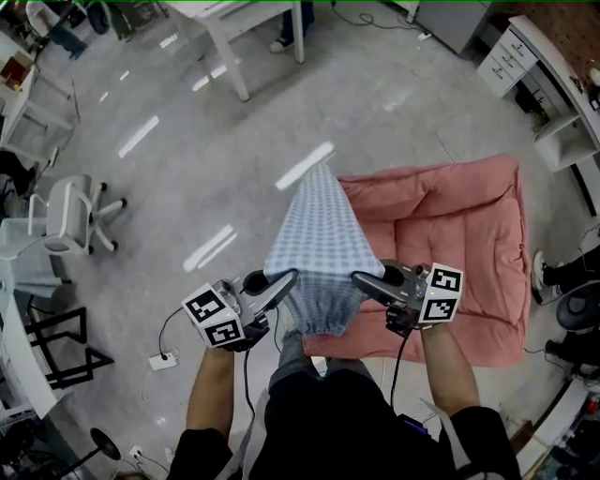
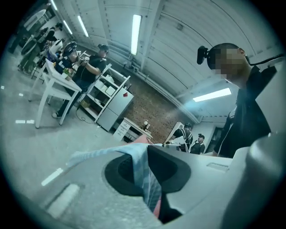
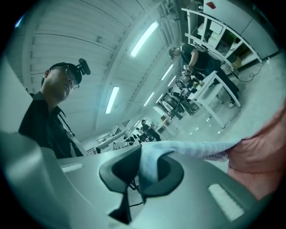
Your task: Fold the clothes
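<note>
Pink mat (image 1: 469, 234) on glossy grey floor (image 1: 187, 169) — checked garment (image 1: 319, 234) held above.

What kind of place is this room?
Probably a shared lab or workshop, not a home: white work tables, a wheeled office chair, and other people working at a table.

Left gripper (image 1: 284, 277) and right gripper (image 1: 362, 278): grey bodies, black jaws. White cubes (image 1: 214, 316) with black square markers, black cables (image 1: 246, 370) trailing. Black short-sleeved top (image 1: 356, 427).
</note>
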